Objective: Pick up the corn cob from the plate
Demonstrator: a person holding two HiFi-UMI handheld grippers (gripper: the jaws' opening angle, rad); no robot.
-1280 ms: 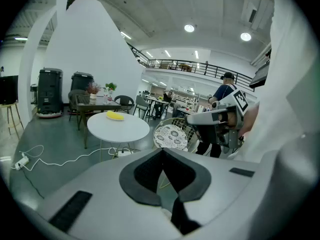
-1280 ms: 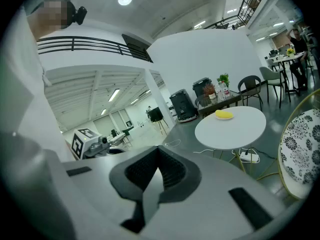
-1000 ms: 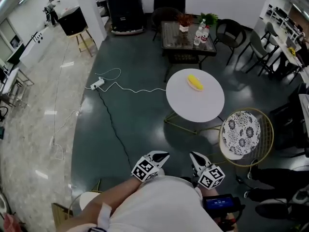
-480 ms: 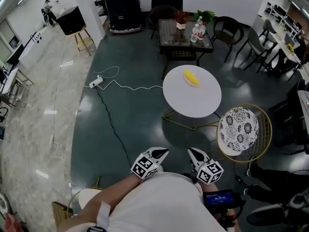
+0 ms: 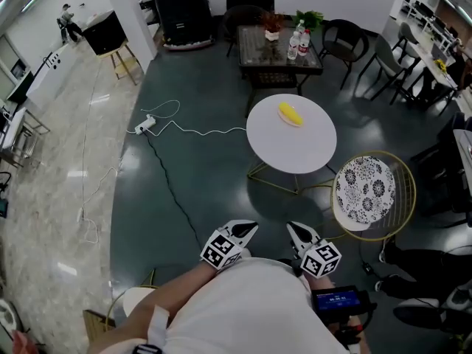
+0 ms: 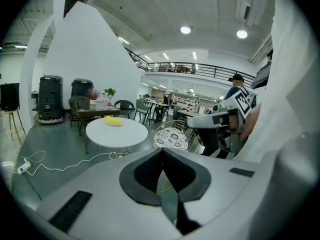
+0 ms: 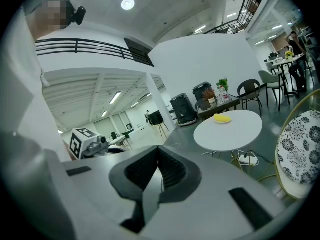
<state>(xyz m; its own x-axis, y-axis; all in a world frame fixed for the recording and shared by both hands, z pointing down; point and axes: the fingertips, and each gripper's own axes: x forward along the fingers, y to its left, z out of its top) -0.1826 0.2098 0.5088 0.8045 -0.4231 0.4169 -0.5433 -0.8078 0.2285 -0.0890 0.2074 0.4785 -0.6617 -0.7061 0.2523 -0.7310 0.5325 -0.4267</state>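
**Head view.** Both of your grippers sit close in front of your body. The left gripper (image 5: 249, 228) and right gripper (image 5: 292, 228) point out towards the round white table (image 5: 295, 150). The corn cob (image 5: 290, 114) lies on the far part of that table, well ahead of both sets of fingertips and a little to the right of them. Its long axis runs from upper left to lower right, more across your reach than along it. I cannot tell which end is the tip, and the plate under it is too small to make out. The patterned chair (image 5: 366, 192) stands just beside the table, on the right-finger side. If you swing the right gripper wide on the way in, you may clip it.

**Left gripper view.** The left gripper's (image 6: 161, 150) jaws are together with nothing between them. The cob (image 6: 113, 121) lies ahead and to the left of the tips, almost level across the frame.

**Right gripper view.** The right gripper's (image 7: 159, 149) jaws also meet at the tips, with nothing held. The cob (image 7: 222, 118) is ahead and to the right of them.

The main risk, as I judge it, is arriving with the jaws closed. Closed tips would push the round cob and could roll it off the plate or the table. Take it across its width, because a grip along its length would probably slip.
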